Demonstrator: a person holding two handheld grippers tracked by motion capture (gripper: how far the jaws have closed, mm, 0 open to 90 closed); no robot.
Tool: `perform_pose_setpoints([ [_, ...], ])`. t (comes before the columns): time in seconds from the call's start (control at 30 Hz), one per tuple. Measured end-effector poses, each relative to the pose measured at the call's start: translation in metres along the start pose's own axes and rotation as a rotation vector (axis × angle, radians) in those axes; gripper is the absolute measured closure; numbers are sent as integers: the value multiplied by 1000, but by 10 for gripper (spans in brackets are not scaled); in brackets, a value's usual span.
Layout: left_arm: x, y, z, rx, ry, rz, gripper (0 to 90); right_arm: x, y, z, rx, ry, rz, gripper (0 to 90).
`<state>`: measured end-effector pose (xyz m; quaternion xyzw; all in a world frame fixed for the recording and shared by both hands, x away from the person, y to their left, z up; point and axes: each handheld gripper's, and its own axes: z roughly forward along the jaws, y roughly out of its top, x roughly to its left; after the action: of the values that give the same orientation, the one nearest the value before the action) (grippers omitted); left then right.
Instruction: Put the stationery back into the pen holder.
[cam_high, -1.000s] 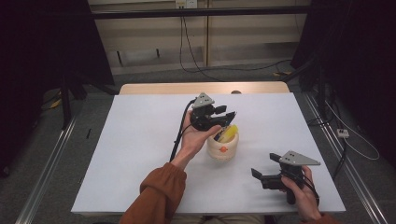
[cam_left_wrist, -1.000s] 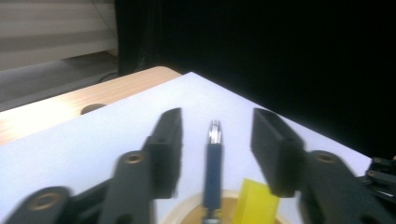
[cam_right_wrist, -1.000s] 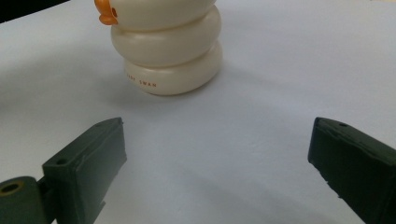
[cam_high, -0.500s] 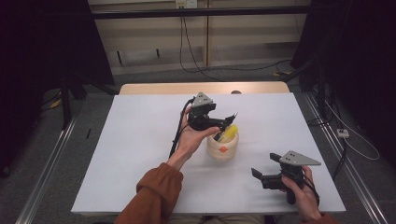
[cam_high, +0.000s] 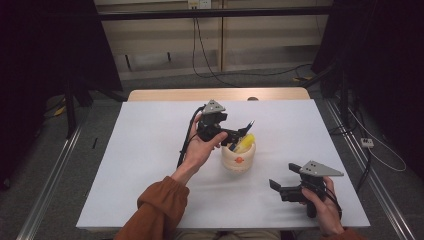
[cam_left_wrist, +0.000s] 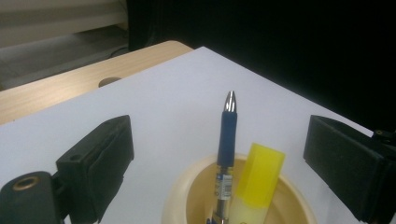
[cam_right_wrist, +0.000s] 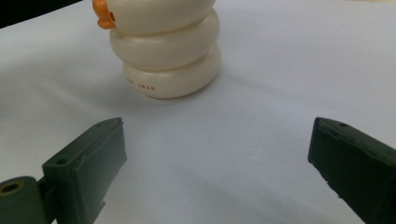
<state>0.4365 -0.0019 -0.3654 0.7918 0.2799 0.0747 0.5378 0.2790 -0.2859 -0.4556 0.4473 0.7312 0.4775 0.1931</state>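
Standing upright in the cream holder (cam_high: 239, 159), the blue pen (cam_left_wrist: 227, 135) is the thing in hand, with its metal tip pointing up and free between the two pads of the left claw (cam_high: 243, 132). The jaws of this claw have just been opening; now they are wide apart and touch nothing. I judge the pen to be light, stiff and a little slippery on its smooth barrel, so the rubber-like blue grip below the tip is the best place to take it. The holder looks like hard plastic or ceramic, and it may tip if the pen is pulled sideways. It sits near the middle of the white tabletop (cam_high: 150, 150). The right claw (cam_high: 281, 190), at about 4 o'clock from the holder, is also open and empty. I count one pen, one yellow highlighter (cam_left_wrist: 259, 175), one holder, two claws.
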Motion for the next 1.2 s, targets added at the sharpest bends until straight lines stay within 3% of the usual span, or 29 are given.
perform_pose_setpoints([
  [0.1, -1, 0, -2, 1, 11, 41, 84, 0, 0, 1, 5, 2, -1, 41],
  [0.27, -2, -2, -9, 0, 34, 63, 81, 0, 0, 2, 7, 3, -3, 41],
  [0.67, -2, -12, -30, -12, 25, 46, 79, 4, 2, 3, 9, -3, -9, 41],
  [0.8, -1, -16, -38, -13, 37, 64, 79, 4, 3, 4, 10, -9, -8, 41],
  [0.87, 0, -18, -42, -15, 69, 74, 66, 4, 2, 4, 11, -10, -5, 41],
  [1.0, 4, -22, -49, -23, 84, 57, 58, 4, 2, 4, 8, -15, 0, 41],
  [1.2, 5, -27, -63, -25, 115, 73, 57, 4, 2, 3, 10, -16, -3, 41],
])
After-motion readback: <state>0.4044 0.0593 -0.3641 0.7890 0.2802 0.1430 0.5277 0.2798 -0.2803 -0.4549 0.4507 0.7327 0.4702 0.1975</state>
